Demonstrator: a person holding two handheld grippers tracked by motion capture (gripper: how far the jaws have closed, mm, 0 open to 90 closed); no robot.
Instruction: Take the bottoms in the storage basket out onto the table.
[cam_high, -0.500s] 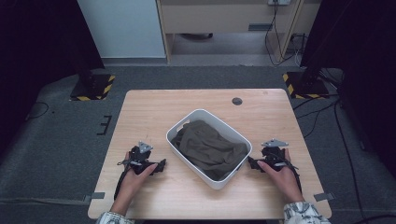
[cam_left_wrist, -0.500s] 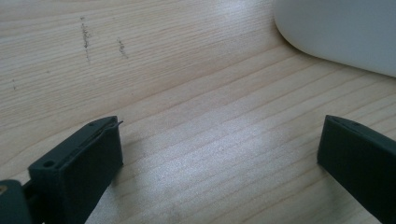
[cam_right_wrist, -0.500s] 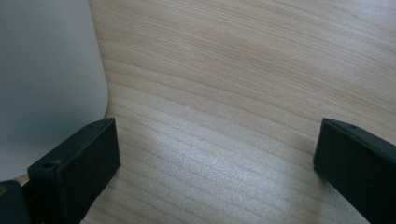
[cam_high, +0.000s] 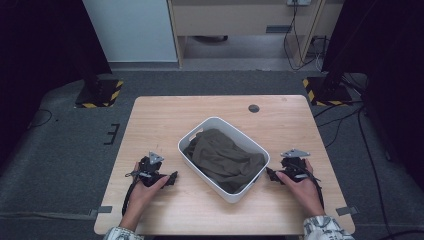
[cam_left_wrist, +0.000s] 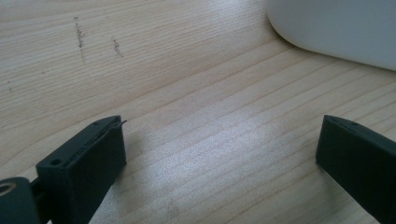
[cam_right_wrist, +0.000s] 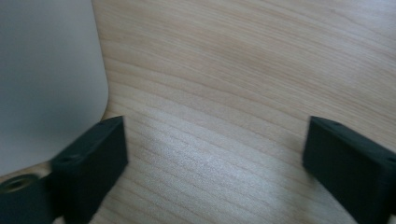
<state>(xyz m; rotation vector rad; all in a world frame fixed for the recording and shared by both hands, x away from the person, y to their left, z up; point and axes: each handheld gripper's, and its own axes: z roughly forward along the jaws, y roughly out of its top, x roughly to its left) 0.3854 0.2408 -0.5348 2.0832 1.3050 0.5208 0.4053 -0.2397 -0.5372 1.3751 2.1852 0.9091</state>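
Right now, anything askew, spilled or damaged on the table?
Nothing stands out. The white bin sits at an angle to the table edges, the dark cloth bunched inside it, nothing spilled.

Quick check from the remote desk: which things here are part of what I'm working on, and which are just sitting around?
Part of the job:
- white bin, tilted across the table's middle
- dark olive cloth bunched inside it
- left gripper and right gripper, jaws open, either side of the bin

Just lying about:
- wooden table
- round grommet near its far edge
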